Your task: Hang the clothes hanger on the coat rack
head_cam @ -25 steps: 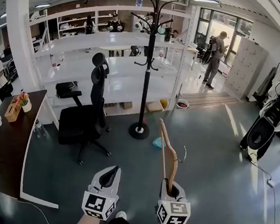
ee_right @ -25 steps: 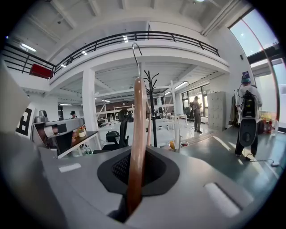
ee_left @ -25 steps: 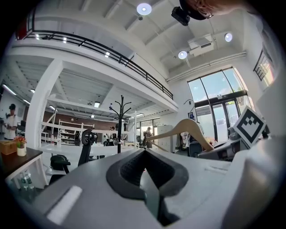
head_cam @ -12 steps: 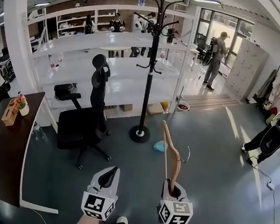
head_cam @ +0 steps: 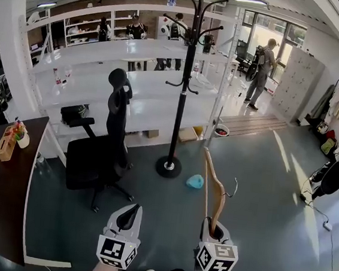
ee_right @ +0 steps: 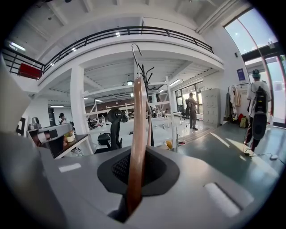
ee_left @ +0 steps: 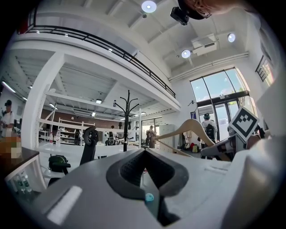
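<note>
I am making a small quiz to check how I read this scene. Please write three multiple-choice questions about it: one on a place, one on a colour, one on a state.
1. In the head view, where does the coat rack stand relative to the black office chair?
A. To its left
B. To its right
C. On top of it

2. What colour is the clothes hanger?
A. Light brown wood
B. Blue
C. White

3. What is the state of the right gripper?
A. Open and empty
B. Shut on the clothes hanger
C. Lying on the floor

Answers:
1 B, the rack's round base sits on the floor to the right of the chair.
2 A, the right gripper view shows its brown wooden arm.
3 B, the jaws close on the hanger's wood, which rises upright from them.
</note>
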